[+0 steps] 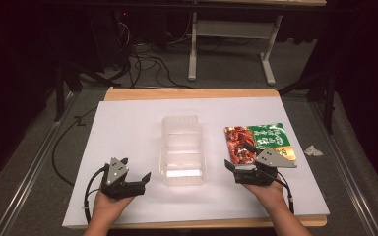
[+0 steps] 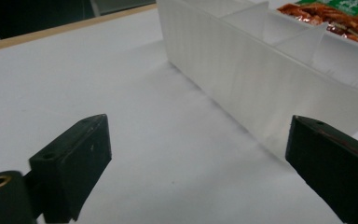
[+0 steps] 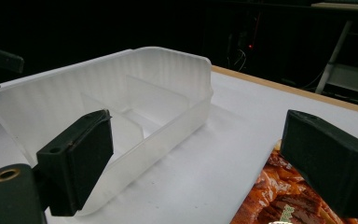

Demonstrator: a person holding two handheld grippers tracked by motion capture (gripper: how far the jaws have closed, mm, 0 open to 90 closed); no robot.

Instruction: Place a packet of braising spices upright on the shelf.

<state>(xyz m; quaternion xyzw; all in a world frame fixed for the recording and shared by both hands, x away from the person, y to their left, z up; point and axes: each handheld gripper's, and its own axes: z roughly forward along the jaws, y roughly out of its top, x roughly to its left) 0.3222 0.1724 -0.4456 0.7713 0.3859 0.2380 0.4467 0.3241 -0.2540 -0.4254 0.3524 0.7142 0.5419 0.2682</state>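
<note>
A translucent plastic container (image 1: 182, 150) with inner dividers stands in the middle of the white sheet (image 1: 128, 123). To its right lies a flat red and green food packet (image 1: 261, 142). My left gripper (image 1: 135, 169) rests low on the sheet, left of the container (image 2: 242, 70), open with nothing between its fingers (image 2: 74, 158); the packet (image 2: 335, 16) shows beyond the container. My right gripper (image 1: 238, 158) is open at the near left corner of the packet (image 3: 289, 196), between it and the container (image 3: 121, 107). Its fingers (image 3: 79, 158) hold nothing.
The sheet covers a wooden table top (image 1: 192, 93). A small crumpled white scrap (image 1: 313, 151) lies off the sheet at the right. Beyond the table stand a white frame (image 1: 231, 39) and loose black cables (image 1: 142, 64) on the floor.
</note>
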